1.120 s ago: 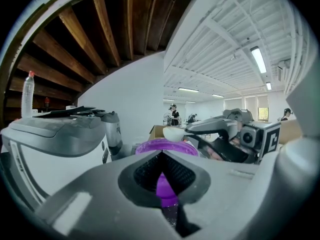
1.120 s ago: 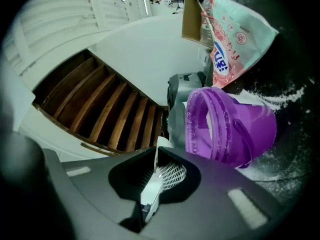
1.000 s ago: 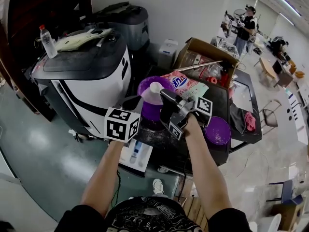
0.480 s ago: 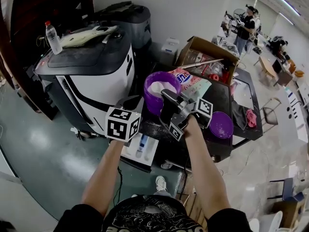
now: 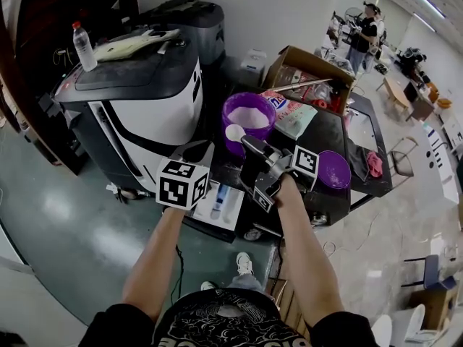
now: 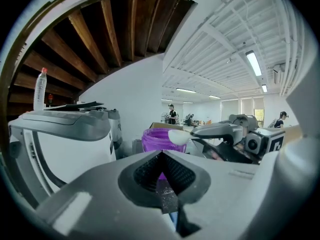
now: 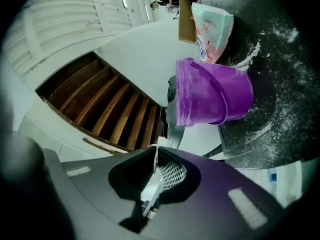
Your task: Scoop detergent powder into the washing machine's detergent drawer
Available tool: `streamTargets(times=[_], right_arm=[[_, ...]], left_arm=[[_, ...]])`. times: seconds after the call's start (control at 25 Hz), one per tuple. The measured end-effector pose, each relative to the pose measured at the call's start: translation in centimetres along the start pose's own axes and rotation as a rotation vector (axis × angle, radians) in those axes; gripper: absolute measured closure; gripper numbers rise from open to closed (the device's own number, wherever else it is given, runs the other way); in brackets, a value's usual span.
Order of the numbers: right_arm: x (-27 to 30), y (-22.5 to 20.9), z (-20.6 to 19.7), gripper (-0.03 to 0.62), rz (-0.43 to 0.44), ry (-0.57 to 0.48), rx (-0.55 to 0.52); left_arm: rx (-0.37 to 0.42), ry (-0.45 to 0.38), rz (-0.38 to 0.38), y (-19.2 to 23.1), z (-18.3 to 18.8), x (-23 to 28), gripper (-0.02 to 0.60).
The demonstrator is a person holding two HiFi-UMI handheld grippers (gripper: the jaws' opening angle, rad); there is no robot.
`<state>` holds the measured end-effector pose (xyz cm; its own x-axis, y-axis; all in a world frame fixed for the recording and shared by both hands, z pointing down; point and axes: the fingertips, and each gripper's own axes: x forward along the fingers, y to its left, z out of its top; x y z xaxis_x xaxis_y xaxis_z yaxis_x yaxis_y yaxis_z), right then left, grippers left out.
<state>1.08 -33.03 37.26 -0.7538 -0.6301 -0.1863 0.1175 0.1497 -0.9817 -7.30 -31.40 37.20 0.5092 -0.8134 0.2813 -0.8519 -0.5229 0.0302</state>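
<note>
Pinching the thin handle of the white plastic scoop (image 5: 235, 131), the right gripper (image 5: 251, 145) could tilt it, spilling its load leftward; left gripper (image 5: 197, 154) closed, empty.

Left forearm (image 5: 153, 262) and right forearm (image 5: 307, 259) are reaching up to frame center; left gripper (image 5: 197, 152) is sitting closed, empty; right gripper (image 5: 255, 149) is clamping scoop (image 5: 235, 132) handle.

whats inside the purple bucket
Inside the purple bucket there is white powder. Anything beneath the powder's surface is covered.
</note>
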Motion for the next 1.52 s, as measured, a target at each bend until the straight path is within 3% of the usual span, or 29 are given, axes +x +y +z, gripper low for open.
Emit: streamTargets(times=[1.0,1.52], right_arm=[[-7.1,-6.5,-6.4,0.559,-0.106,-0.026,-0.056],[-9.9,-11.8,-7.6,0.560,-0.211,0.009,-0.113]], left_arm=[[-0.072,-0.013,-0.059,-2.2,-7.3,-4.8,0.577],[-0.083,0.058,-0.060,-3.0,-11.6,-4.3,0.577]])
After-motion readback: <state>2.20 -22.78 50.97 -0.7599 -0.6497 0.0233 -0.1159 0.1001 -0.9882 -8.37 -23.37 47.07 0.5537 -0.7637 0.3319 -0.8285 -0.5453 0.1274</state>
